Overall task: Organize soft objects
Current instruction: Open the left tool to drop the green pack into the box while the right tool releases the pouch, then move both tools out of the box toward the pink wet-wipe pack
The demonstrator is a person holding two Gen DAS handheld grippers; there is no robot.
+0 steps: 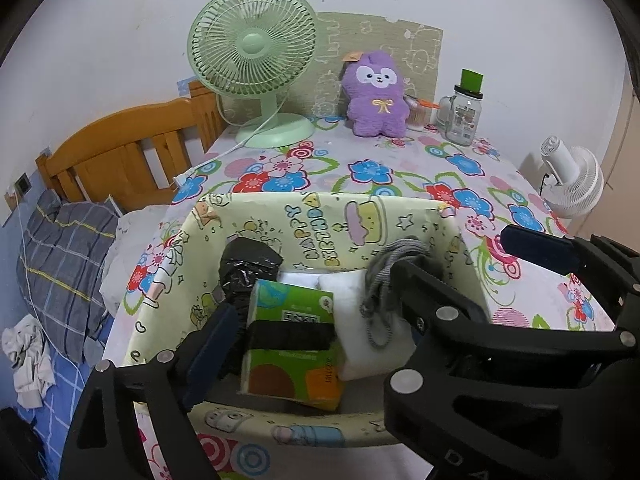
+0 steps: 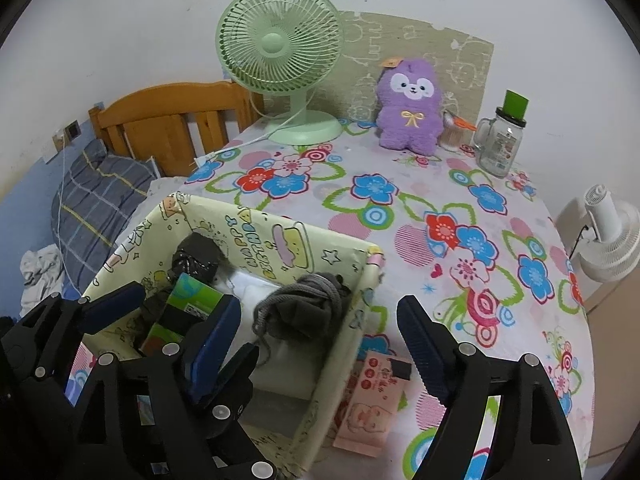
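A pale yellow "Happy Birthday" box (image 1: 320,216) stands on the floral table. It holds a black bag roll (image 1: 248,264), a green tissue pack (image 1: 292,340), white padding (image 1: 352,312) and a grey corded bundle (image 1: 392,272). My left gripper (image 1: 320,320) hangs open over the box. The green pack lies between its fingers and the pads are not pressing on it. My right gripper (image 2: 320,308) is open and empty, straddling the box's right wall (image 2: 360,280) by the grey bundle (image 2: 304,308). A pink tissue pack (image 2: 372,396) lies on the table beside the box. A purple plush toy (image 1: 376,96) sits at the back.
A green desk fan (image 1: 252,52) and its cord stand at the back left. A glass jar mug (image 1: 460,116) with a green lid is at the back right. A wooden headboard (image 1: 120,152) and plaid pillow (image 1: 68,272) lie left of the table, and a white fan (image 1: 572,176) stands to its right.
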